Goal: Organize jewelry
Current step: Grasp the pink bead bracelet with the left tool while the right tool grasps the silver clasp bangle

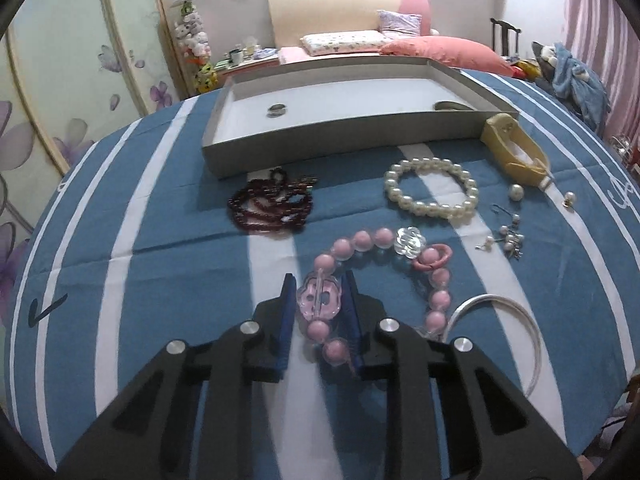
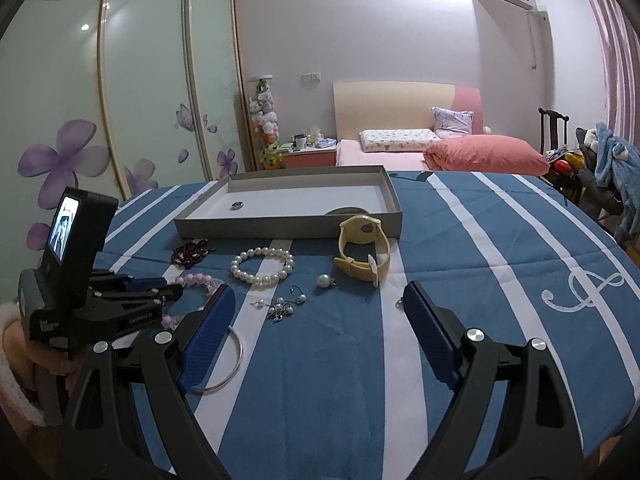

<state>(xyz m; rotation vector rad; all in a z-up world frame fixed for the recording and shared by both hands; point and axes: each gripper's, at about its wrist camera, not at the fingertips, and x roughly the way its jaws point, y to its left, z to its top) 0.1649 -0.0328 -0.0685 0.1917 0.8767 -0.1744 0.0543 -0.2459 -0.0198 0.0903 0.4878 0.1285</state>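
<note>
A pink bead bracelet (image 1: 384, 256) lies on the blue-and-white striped cloth. My left gripper (image 1: 319, 280) is shut on its clear pink flower bead (image 1: 318, 300), one blue pad against each side. The right wrist view shows that gripper (image 2: 160, 292) low at the left, over the same bracelet (image 2: 196, 280). My right gripper (image 2: 319, 292) stands wide open above the cloth with nothing between its pads, just short of the small pearl earrings (image 2: 282, 306). A grey tray (image 1: 320, 140) at the back holds a ring (image 1: 277, 110).
On the cloth lie a dark red bead bracelet (image 1: 270, 206), a pearl bracelet (image 1: 432, 192), a yellow watch (image 1: 516, 148), loose pearl earrings (image 1: 506, 236) and a silver bangle (image 1: 520, 320). A bed and a chair stand beyond the table.
</note>
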